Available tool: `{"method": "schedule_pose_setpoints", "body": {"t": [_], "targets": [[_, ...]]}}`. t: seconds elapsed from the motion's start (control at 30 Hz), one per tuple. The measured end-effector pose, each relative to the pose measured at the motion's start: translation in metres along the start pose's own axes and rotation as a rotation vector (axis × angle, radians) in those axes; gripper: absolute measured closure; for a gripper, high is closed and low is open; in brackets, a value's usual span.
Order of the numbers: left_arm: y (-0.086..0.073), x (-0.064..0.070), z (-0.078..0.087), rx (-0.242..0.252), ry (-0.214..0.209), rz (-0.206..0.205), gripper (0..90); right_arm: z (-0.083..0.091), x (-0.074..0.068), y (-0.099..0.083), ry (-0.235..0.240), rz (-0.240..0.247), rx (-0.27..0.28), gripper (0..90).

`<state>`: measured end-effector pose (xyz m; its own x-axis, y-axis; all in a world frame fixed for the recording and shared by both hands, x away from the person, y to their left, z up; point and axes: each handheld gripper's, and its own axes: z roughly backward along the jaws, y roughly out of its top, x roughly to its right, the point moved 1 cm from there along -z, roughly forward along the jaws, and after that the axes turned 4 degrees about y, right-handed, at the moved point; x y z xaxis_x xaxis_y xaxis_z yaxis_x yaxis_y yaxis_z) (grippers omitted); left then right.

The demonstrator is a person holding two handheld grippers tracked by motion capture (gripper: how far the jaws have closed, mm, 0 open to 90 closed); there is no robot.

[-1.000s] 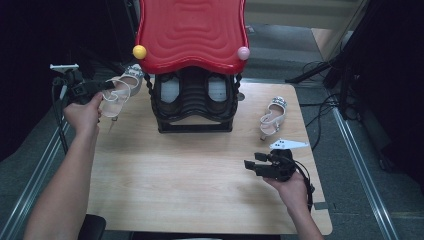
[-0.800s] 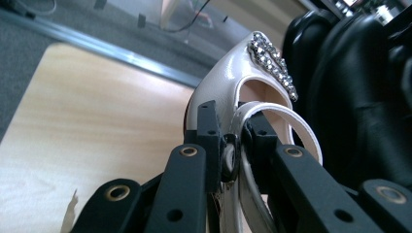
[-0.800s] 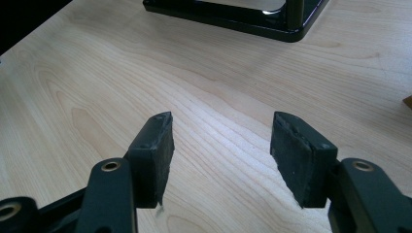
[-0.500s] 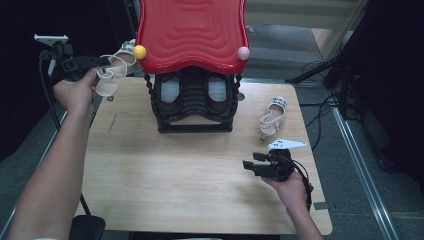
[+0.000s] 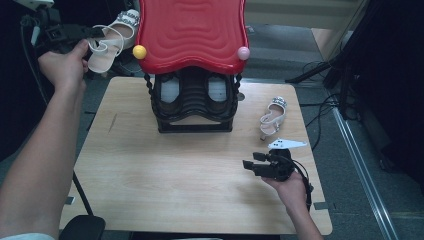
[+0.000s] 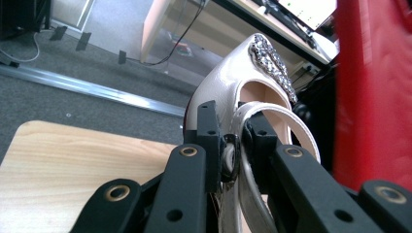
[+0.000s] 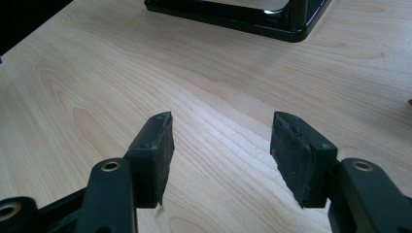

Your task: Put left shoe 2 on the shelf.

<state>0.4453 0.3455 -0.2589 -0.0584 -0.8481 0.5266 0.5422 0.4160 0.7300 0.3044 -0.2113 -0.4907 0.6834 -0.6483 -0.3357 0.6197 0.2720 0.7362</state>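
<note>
1. The left gripper [image 5: 92,34], clamped on a white sandal [image 5: 112,35], has lifted it up beside the red rack [image 5: 192,35], top left.
2. Looks like it's headed for a shelf.
3. The right gripper [image 7: 221,145] sits parted in front, holding nothing; the other sandal [image 5: 273,116] lies at the rack's right.

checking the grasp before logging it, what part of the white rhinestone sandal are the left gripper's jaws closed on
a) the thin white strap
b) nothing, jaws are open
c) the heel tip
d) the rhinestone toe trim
a: in the left gripper view the left gripper has its jaws pinched on the thin white strap of the white rhinestone sandal, with the rhinestone trim well beyond the jaws.
</note>
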Motion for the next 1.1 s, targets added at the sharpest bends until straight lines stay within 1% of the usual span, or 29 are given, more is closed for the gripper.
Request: {"method": "schedule_pose_setpoints", "body": {"t": [0.13, 0.17, 0.2, 0.23, 0.27, 0.33, 0.37, 0.4, 0.43, 0.47, 0.5, 0.53, 0.57, 0.6, 0.63, 0.67, 0.7, 0.83, 0.9, 0.93, 0.97, 1.0, 1.1], "targets": [[0.015, 0.017, 0.009, 0.008, -0.017, -0.007, 80.9, 0.000, 0.001, 0.000, -0.001, 0.000, -0.001, 42.5], [0.022, 0.025, 0.014, 0.019, -0.021, -0.012, 80.9, 0.000, 0.001, 0.000, -0.002, 0.001, 0.001, 42.4], [0.026, 0.029, 0.016, 0.022, -0.009, -0.019, 80.9, 0.000, 0.000, 0.000, -0.001, -0.001, 0.002, 42.4], [0.026, 0.029, 0.016, 0.022, -0.009, -0.019, 80.9, 0.000, 0.000, 0.000, -0.001, -0.001, 0.002, 42.4], [0.029, 0.034, 0.018, 0.021, 0.006, -0.031, 80.9, 0.000, 0.000, 0.000, -0.001, -0.001, 0.001, 42.3], [0.038, 0.043, 0.024, 0.029, 0.010, -0.046, 81.0, -0.001, 0.001, 0.000, 0.003, -0.001, -0.002, 42.3], [0.038, 0.043, 0.024, 0.029, 0.010, -0.046, 81.0, -0.001, 0.000, -0.001, 0.002, -0.001, -0.002, 42.3], [0.040, 0.044, 0.025, 0.025, 0.021, -0.063, 81.0, -0.001, 0.000, 0.000, 0.003, -0.001, -0.002, 42.2], [0.042, 0.045, 0.026, 0.020, 0.026, -0.063, 81.0, -0.001, 0.000, 0.000, 0.003, -0.001, -0.002, 42.2], [0.043, 0.045, 0.028, 0.026, 0.024, -0.055, 81.1, -0.001, 0.000, 0.000, -0.001, 0.000, -0.002, 42.2], [0.044, 0.043, 0.031, 0.034, 0.014, -0.053, 81.1, -0.001, 0.000, 0.000, -0.001, 0.000, -0.002, 42.2], [0.046, 0.041, 0.034, 0.040, -0.009, -0.033, 81.2, 0.000, 0.000, 0.000, 0.000, 0.000, -0.001, 42.2], [0.049, 0.042, 0.040, 0.059, -0.035, -0.016, 81.2, 0.000, 0.000, 0.000, -0.001, -0.001, -0.001, 42.1], [0.049, 0.042, 0.040, 0.059, -0.035, -0.016, 81.2, 0.000, 0.000, 0.000, -0.001, -0.001, -0.001, 42.1], [0.049, 0.045, 0.042, 0.066, -0.038, -0.020, 81.2, 0.000, 0.000, 0.000, -0.001, -0.001, -0.003, 42.1], [0.051, 0.048, 0.043, 0.065, -0.037, -0.033, 81.2, -0.002, 0.001, 0.000, 0.000, -0.001, -0.003, 42.1], [0.051, 0.053, 0.044, 0.067, -0.043, -0.035, 81.2, -0.002, 0.001, 0.000, 0.000, -0.001, -0.003, 42.1], [0.053, 0.072, 0.042, 0.065, -0.082, -0.064, 81.1, -0.003, -0.001, 0.001, 0.002, 0.007, -0.003, 42.1], [0.052, 0.083, 0.038, 0.056, -0.101, -0.070, 81.1, -0.004, -0.002, 0.001, 0.003, 0.009, -0.006, 42.1], [0.052, 0.094, 0.033, 0.045, -0.114, -0.078, 81.1, -0.004, -0.002, 0.001, 0.006, 0.008, -0.006, 42.1], [0.052, 0.094, 0.033, 0.045, -0.114, -0.078, 81.1, -0.004, -0.002, 0.001, 0.006, 0.008, -0.006, 42.1], [0.051, 0.099, 0.030, 0.043, -0.123, -0.074, 81.0, -0.004, -0.002, 0.001, 0.006, 0.008, -0.003, 42.1], [0.049, 0.114, 0.022, 0.035, -0.140, -0.087, 81.0, -0.003, -0.002, 0.001, 0.010, 0.003, 0.001, 42.1]]}}
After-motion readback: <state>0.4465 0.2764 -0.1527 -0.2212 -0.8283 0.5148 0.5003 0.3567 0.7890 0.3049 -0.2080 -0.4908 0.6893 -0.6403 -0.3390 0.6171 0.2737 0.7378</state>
